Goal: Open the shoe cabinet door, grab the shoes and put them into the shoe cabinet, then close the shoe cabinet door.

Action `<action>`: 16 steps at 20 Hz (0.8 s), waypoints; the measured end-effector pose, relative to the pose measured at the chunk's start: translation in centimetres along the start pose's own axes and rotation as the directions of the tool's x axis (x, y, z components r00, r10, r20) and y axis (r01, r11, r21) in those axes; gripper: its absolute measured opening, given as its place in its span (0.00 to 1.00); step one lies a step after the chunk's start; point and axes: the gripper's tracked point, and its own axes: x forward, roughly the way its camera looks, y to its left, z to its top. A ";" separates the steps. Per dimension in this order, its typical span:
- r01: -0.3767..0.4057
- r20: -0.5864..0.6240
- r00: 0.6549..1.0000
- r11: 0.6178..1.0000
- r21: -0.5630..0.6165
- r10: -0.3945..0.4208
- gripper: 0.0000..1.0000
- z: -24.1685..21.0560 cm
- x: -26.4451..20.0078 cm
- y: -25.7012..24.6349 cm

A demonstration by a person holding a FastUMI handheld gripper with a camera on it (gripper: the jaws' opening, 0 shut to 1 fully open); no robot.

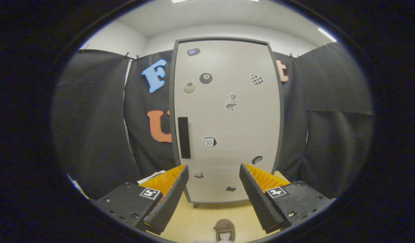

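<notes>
The gripper, wide open and empty, faces the closed cabinet door; best aim for its dark handle.

Bright ceiling lights lit the room evenly from above. The picture was sharp in the middle, but straight edges curved near the sides.

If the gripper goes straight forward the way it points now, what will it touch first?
Most likely the closed shoe cabinet door, straight beyond the open gripper, low on the panel, beside the dark handle. Nothing lies between the jaws. How far off the door stands is unclear.
</notes>
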 end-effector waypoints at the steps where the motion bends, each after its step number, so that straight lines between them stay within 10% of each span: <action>1: -0.014 -0.004 1.000 1.000 -0.001 0.014 0.99 0.0 1.6 0.8; 11: -0.108 -0.014 0.994 0.994 0.006 0.108 0.92 1.9 14.3 6.4; 16: -0.092 -0.043 0.995 0.995 0.042 0.094 0.70 1.6 16.3 6.8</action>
